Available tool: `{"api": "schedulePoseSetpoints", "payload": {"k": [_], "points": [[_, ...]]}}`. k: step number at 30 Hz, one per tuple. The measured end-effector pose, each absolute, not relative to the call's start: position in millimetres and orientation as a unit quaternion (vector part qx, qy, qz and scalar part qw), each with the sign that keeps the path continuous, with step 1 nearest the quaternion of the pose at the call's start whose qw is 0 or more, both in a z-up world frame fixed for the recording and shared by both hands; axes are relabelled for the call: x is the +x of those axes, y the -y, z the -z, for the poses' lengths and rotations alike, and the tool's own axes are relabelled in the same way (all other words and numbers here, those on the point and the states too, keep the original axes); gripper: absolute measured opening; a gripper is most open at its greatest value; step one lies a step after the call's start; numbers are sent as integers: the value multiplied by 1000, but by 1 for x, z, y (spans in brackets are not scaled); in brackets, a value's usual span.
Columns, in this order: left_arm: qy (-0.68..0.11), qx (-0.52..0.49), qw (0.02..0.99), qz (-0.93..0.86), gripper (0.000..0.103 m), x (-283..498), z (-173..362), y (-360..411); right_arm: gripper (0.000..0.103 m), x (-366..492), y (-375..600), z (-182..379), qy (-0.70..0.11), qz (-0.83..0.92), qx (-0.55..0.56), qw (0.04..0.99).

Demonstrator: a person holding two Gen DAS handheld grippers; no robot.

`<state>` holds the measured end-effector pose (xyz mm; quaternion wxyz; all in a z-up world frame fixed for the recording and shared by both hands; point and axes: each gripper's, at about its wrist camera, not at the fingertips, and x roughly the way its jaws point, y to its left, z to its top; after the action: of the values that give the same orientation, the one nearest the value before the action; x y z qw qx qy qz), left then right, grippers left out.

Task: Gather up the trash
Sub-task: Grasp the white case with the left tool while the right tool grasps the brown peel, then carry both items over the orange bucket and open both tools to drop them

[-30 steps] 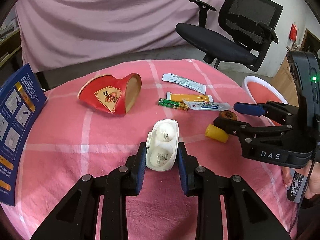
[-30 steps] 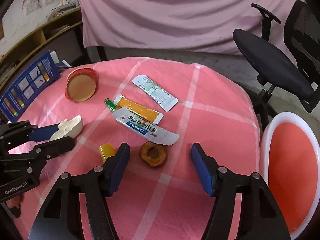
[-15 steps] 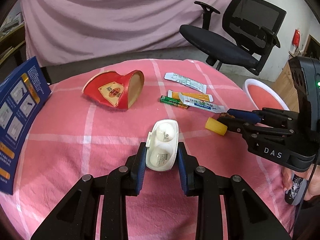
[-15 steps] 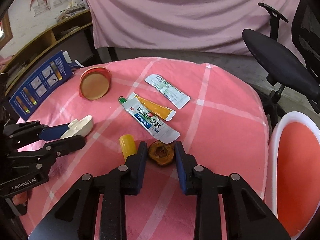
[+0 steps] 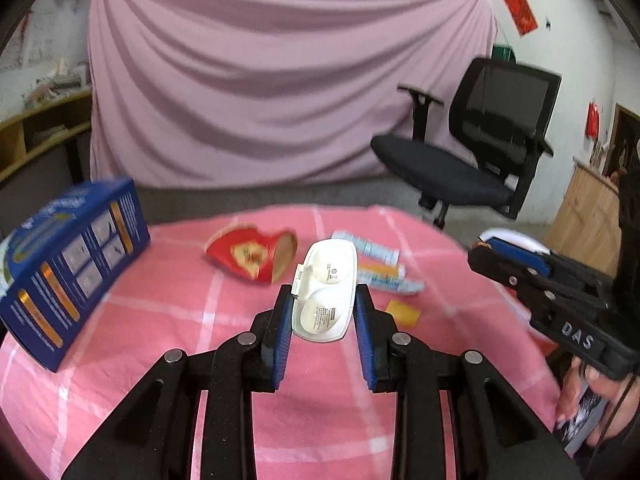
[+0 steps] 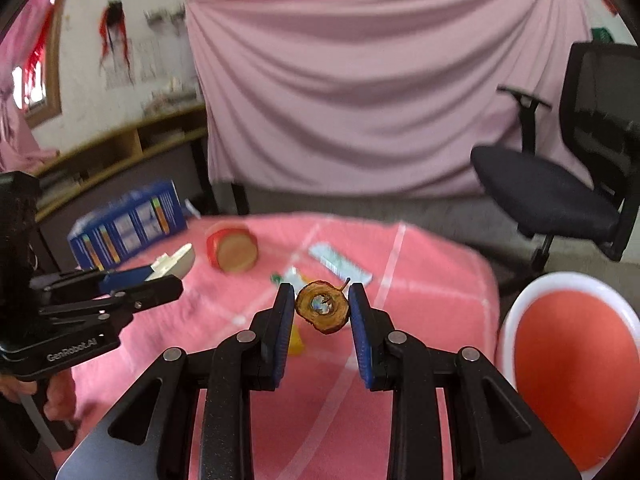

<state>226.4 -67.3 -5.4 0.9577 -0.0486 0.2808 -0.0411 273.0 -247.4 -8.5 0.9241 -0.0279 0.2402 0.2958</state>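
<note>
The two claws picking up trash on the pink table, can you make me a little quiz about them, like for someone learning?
1. True or false: the left claw grips a white plastic two-cup case.
2. What does the right claw hold? A) yellow cap B) brown dried fruit slice with a hole C) toothpaste tube
3. Fill in: the round bin with the white rim and red inside is on the ____ side of the right wrist view.

Key:
1. True: its pads press both sides of the case, which is off the pink checked tablecloth.
2. B: the brown dried fruit slice sits between the pads.
3. Right.
</note>
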Motion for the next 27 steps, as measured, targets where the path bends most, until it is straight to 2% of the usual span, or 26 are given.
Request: {"api": "schedulePoseSetpoints", "payload": {"k": [7, 12, 18, 27], "points": [[-186, -48, 980, 57, 25, 219, -26, 95, 26, 241, 279, -21, -105, -258, -3, 960], [-136, -29, 987, 78, 25, 215, -43, 120, 26, 234, 309, -34, -48, -217, 31, 974], [-106, -2, 988, 112, 25, 219, -55, 160, 26, 235, 342, -37, -30, -172, 55, 983], [-115, 15, 979, 170, 25, 246, -55, 224, 26, 234, 391, -28, -39, -95, 76, 992]]}}
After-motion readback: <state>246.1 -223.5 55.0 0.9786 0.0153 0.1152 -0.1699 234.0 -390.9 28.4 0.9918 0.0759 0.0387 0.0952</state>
